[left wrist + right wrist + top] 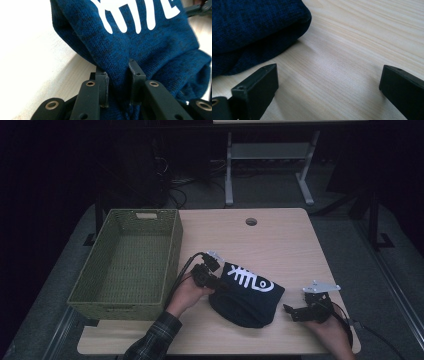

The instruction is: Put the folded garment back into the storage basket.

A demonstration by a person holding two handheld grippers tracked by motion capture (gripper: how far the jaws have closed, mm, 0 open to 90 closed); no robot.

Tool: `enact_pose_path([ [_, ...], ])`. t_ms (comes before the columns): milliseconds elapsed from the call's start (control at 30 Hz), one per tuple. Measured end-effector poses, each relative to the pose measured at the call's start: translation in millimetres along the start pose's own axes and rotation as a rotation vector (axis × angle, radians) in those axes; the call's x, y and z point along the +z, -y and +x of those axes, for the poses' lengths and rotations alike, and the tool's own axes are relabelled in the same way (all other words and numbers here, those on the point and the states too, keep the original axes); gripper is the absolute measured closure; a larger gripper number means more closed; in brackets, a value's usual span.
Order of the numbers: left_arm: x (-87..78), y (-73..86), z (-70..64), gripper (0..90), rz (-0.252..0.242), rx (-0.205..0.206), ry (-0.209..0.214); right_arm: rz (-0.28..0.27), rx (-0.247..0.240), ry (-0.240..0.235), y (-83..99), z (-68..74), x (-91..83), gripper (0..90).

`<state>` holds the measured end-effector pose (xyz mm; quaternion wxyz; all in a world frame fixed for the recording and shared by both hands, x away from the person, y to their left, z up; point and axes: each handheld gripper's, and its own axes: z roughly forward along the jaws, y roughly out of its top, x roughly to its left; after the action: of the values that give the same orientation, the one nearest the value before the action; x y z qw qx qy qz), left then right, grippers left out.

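Note:
A dark blue knitted garment (246, 297) with a white fish-bone print lies folded on the wooden table (280, 240), near its front middle. My left gripper (218, 283) is at the garment's left edge, its jaws shut on a fold of the blue knit (119, 82). The print's white strokes (140, 15) run across the top of the left gripper view. My right gripper (292, 312) rests low over the table just right of the garment, jaws wide open with bare wood between them (329, 82). The garment's rounded edge (249, 30) lies to the upper left of those jaws.
A green woven basket (131, 261), with nothing in it, stands on the table's left side, close to my left hand. A round cable hole (251, 221) sits near the table's far edge. Bare wood lies behind and right of the garment. Desk legs and cables stand beyond the table.

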<state>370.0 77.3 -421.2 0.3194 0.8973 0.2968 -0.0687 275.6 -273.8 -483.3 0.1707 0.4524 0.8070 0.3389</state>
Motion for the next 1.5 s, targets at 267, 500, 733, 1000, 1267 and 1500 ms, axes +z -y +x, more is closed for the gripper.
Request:
enact_pose_path([
  [267,-16.4,-13.6,-10.4,75.0,0.002,0.028,0.001,-0.002,0.001,0.0,0.1,0.0,0.1,1.9],
  [500,-31.0,-22.4,-18.6,75.0,0.003,0.036,-0.001,-0.003,0.001,0.0,0.1,0.0,0.2,1.9],
  [733,-54.0,-29.9,-25.4,75.0,-0.007,0.056,-0.009,-0.004,0.001,0.0,0.1,0.0,0.3,1.9],
  [1000,-77.3,-36.7,-29.8,75.2,-0.008,0.076,-0.016,-0.004,0.001,0.0,0.0,0.0,0.3,2.0],
  [1267,-99.0,-44.6,-37.5,75.4,-0.009,0.106,-0.02,-0.004,0.002,0.0,0.0,0.0,0.3,2.0],
  [1500,-119.8,-48.2,-41.7,75.4,-0.008,0.118,-0.04,-0.004,0.002,0.0,-0.1,-0.2,0.4,2.0],
])
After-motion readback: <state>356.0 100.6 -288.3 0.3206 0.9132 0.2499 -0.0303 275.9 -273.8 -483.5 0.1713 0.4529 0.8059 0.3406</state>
